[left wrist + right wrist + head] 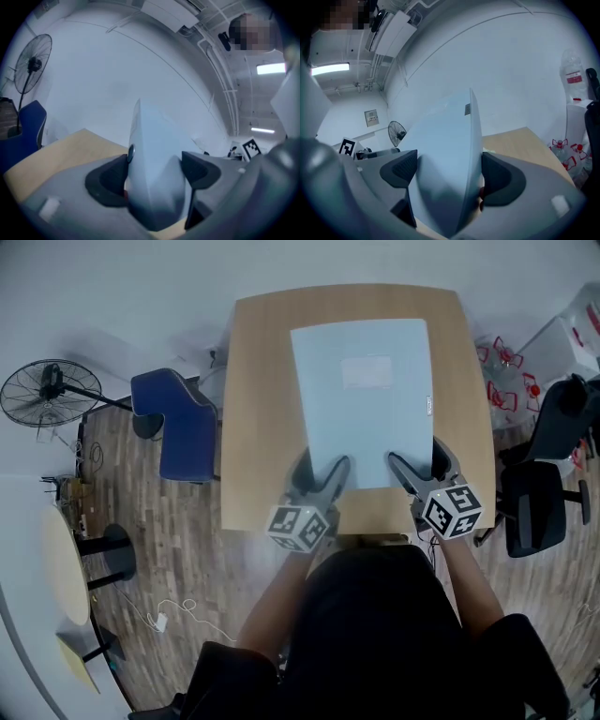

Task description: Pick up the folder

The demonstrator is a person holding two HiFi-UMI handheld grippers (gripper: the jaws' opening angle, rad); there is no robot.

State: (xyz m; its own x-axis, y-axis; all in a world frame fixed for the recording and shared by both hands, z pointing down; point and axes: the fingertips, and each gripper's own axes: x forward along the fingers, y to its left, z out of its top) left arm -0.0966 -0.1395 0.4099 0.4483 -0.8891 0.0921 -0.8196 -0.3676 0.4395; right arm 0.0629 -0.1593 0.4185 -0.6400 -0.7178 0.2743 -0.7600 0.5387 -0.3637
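Nearby, a blue chair (178,423) stands just beside the left edge of the counter (258,427), with a fan (42,395) farther left and a black office chair (534,507) to the right. We hold the pale blue folder (361,399), plain with a faint rectangular label, over the counter, left gripper (322,465) and right gripper (417,457) both clenched on its near edge.

The person wears a loose black top (375,624) that leaves the forearms bare. The left gripper (322,470) and right gripper (417,460) look alike: smooth grey moulded plastic, two curved tapering fingers lined inside with matt black pads (110,180), and at the back a white cube with black square markers (298,526).
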